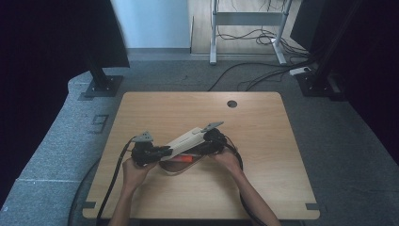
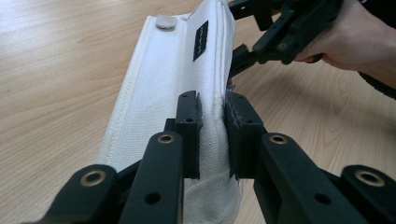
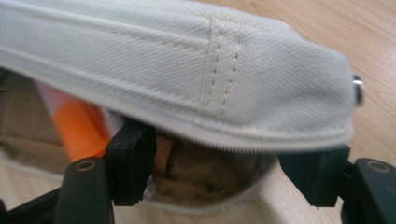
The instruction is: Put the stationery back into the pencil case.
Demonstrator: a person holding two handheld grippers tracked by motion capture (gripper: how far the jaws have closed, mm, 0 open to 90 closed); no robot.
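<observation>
We pinch the white pouch [image 2: 187,70] in our left gripper [image 2: 212,135]; our right gripper [image 3: 224,172], jaws wide, likely needs its zipper next.

My left gripper [image 2: 212,135] has its two black jaws clamped on the near end of a white canvas pouch [image 2: 173,93], fabric bunched up between the pads. The pouch runs away toward 12 o'clock across the wooden table [image 2: 60,70]. There's a round snap button [image 2: 164,21] near its far end and a small black label [image 2: 201,40] beside it. Up at 1 o'clock my right hand [image 2: 355,39] holds the other gripper [image 2: 243,53], its jaws right at the pouch's edge.
</observation>
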